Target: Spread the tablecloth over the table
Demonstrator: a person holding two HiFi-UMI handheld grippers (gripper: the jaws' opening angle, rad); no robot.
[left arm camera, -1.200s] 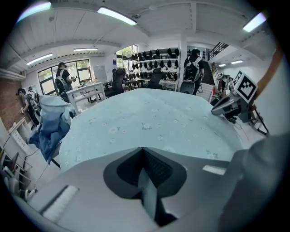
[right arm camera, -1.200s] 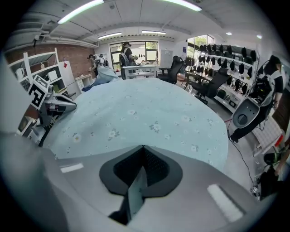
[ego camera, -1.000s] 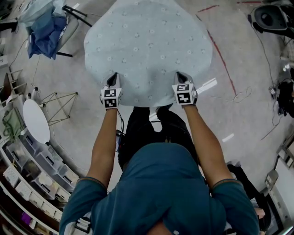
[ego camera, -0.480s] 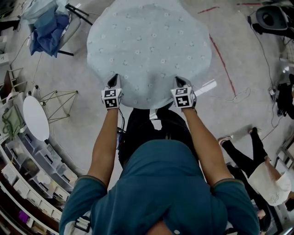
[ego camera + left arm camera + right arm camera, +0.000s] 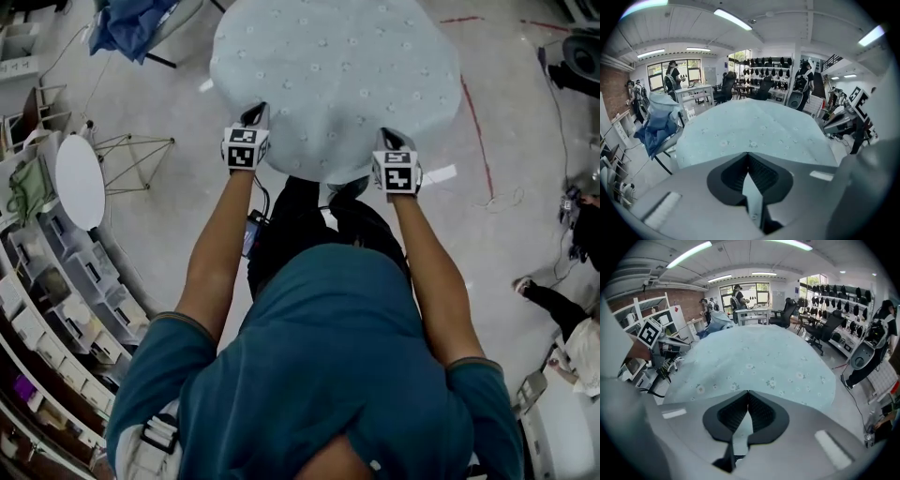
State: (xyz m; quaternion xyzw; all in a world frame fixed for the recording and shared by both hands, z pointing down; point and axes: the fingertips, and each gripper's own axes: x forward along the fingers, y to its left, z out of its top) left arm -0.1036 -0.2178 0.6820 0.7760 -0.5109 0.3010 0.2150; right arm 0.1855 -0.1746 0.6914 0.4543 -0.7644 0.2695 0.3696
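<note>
A pale blue tablecloth (image 5: pixel 337 75) with small flower prints is stretched out over a round table in the head view. My left gripper (image 5: pixel 255 112) is shut on the cloth's near hem at the left. My right gripper (image 5: pixel 385 138) is shut on the near hem at the right. In the left gripper view a strip of the tablecloth (image 5: pixel 750 136) runs back between the closed jaws of the left gripper (image 5: pixel 748 154). The right gripper view shows the same: the tablecloth (image 5: pixel 754 362) spreads ahead and a fold is pinched in the right gripper (image 5: pixel 748 393). The table itself is hidden under the cloth.
A chair draped with blue fabric (image 5: pixel 131 23) stands at the far left. A small white round table (image 5: pixel 80 180) and a wire frame (image 5: pixel 131 155) stand left of me, shelving (image 5: pixel 56 319) along the left edge. A red floor line (image 5: pixel 476 122) and cables lie right. People stand in the background.
Both grippers have lifted and moved forward with the hem, and the cloth now sits farther up the head view. A person at the lower right has shifted.
</note>
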